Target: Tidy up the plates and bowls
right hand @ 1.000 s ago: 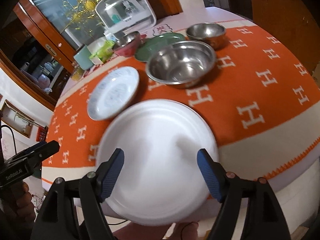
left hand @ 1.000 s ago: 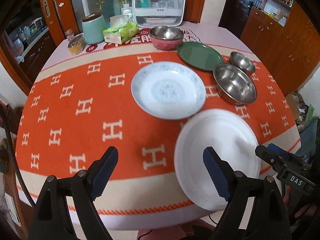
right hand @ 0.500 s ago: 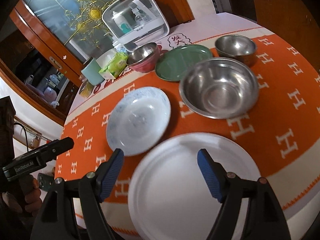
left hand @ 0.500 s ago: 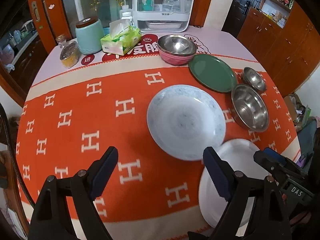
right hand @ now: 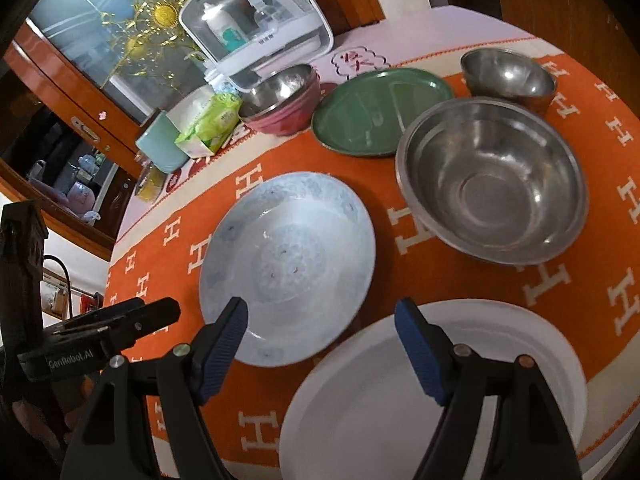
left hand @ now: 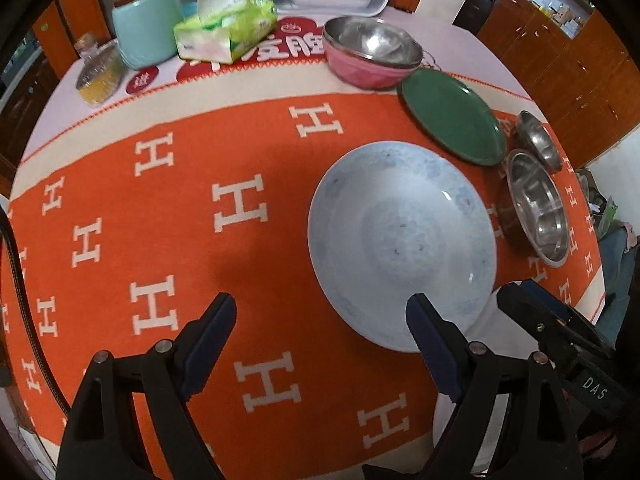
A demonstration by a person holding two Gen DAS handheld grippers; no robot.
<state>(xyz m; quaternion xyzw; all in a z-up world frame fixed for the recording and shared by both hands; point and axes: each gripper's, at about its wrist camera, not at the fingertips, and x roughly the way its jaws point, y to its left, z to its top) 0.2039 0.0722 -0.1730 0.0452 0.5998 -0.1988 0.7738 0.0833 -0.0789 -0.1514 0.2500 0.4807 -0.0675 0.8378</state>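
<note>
A pale blue patterned plate lies mid-table on the orange cloth. My left gripper hangs open above the cloth, its right finger over the plate's near rim, nothing between the fingers. My right gripper is open too, above the gap between the blue plate and a white plate at the near edge. Farther back are a green plate, a large steel bowl, a small steel bowl, and a pink bowl holding a steel one.
Along the back of the table stand a tissue box, a teal canister, a glass jar and a white lidded box. Wooden cabinets lie beyond the right side. The left half of the cloth bears nothing.
Both grippers have moved forward over the table and come lower. The blue plate now looms close in both views, and the white plate has slid toward the bottom edge.
</note>
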